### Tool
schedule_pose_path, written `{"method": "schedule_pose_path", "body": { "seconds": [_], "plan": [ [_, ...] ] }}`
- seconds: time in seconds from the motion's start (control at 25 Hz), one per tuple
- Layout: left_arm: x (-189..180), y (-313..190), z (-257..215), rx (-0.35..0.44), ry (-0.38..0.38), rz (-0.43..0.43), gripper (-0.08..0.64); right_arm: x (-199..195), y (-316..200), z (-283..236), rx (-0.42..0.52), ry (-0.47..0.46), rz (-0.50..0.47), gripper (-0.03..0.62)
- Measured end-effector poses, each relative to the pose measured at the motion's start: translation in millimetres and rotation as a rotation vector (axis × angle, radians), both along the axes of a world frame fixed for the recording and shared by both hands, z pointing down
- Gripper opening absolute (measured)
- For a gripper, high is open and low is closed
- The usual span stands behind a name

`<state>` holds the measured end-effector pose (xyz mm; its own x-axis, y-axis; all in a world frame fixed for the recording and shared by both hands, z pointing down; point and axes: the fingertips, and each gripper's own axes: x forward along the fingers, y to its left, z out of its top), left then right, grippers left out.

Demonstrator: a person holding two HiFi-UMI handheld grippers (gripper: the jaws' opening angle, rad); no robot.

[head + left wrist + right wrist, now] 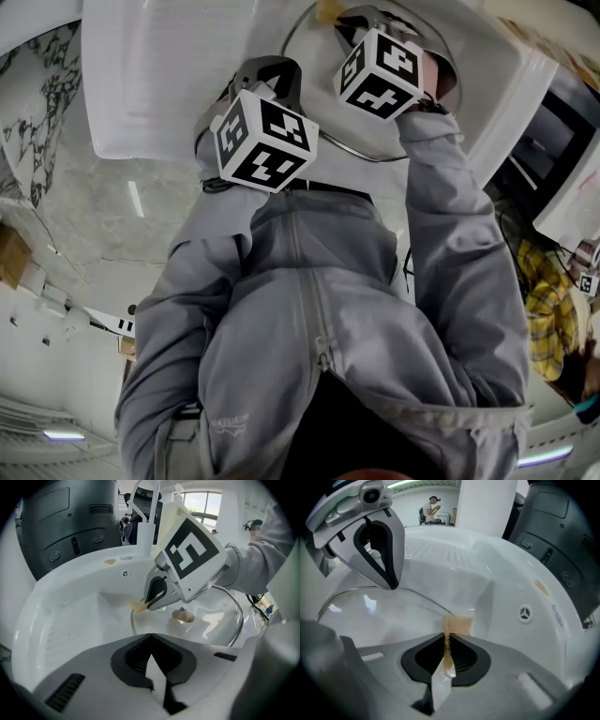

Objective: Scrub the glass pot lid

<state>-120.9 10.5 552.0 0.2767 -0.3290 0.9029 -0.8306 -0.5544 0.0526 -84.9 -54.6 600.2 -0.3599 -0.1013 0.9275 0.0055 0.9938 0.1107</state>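
A white sink (pixel 70 616) fills both gripper views. The glass lid (pixel 213 620) lies in its basin with the knob side up, its metal rim curving round near the basin wall. The left gripper (pixel 393 584) is clenched with nothing showing between its jaws. Its tips are down at the lid's rim, but whether they nip that rim I cannot tell. The right gripper (pixel 446 638) is clamped on a thin tan scrub pad (pixel 457 625), which pokes out past the jaws right at the lid's edge. The lid looks stiff, fairly heavy, smooth enough to slip, and breakable. The rim is probably the safest place to steady it, or else the small knob (pixel 183 616) at its centre.
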Motion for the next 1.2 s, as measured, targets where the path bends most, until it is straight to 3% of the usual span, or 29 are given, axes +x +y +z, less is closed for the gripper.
{"method": "schedule_pose_path", "body": {
  "seconds": [0.2,0.36,0.84,1.2],
  "plan": [
    [0,0,1,-0.005,-0.002,0.009,0.006,-10,29,5,-0.119,0.06,-0.1,0.029],
    [0,2,3,-0.006,-0.03,0.031,0.005,-14,60,-9,-0.252,0.047,-0.155,0.029],
    [2,1,3,-0.027,-0.014,0.028,0.006,4,130,-60,-0.616,-0.004,-0.192,0.029],
    [4,-1,3,-0.044,0.003,0.022,0.006,27,151,-79,-0.813,-0.014,-0.254,0.029]
  ]
}}
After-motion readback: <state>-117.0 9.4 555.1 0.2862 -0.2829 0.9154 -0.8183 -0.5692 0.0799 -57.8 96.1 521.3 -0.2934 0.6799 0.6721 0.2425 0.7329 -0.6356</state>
